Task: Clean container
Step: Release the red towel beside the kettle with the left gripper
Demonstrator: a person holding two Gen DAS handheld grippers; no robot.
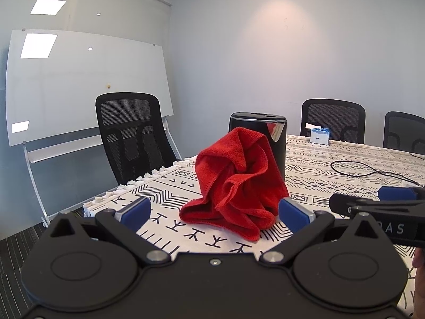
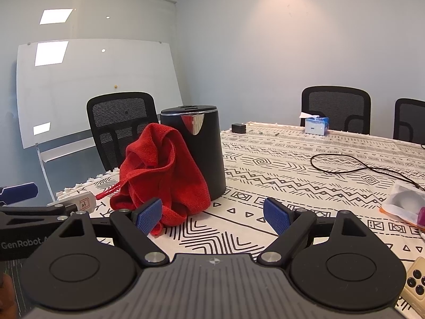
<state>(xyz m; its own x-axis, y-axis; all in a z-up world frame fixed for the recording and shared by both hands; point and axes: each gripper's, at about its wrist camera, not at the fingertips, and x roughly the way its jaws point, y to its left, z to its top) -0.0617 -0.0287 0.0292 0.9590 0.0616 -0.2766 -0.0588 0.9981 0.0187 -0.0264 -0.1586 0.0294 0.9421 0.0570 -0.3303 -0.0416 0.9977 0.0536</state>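
While both stand wide and hold nothing, the left tongs [image 1: 213, 214] and right tongs [image 2: 212, 216] flank the red cloth [image 1: 239, 183].

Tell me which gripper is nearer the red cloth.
Left, probably. The left gripper is open with the red cloth just ahead, between its fingertips. The right gripper is open too, with the cloth ahead on its left, by one fingertip.

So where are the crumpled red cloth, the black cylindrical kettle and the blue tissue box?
Crumpled red cloth [image 1: 233, 183]: left wrist view, middle folds.
Black cylindrical kettle [image 2: 204, 156]: right wrist view, side wall.
Blue tissue box [image 2: 315, 125]: right wrist view, front face.
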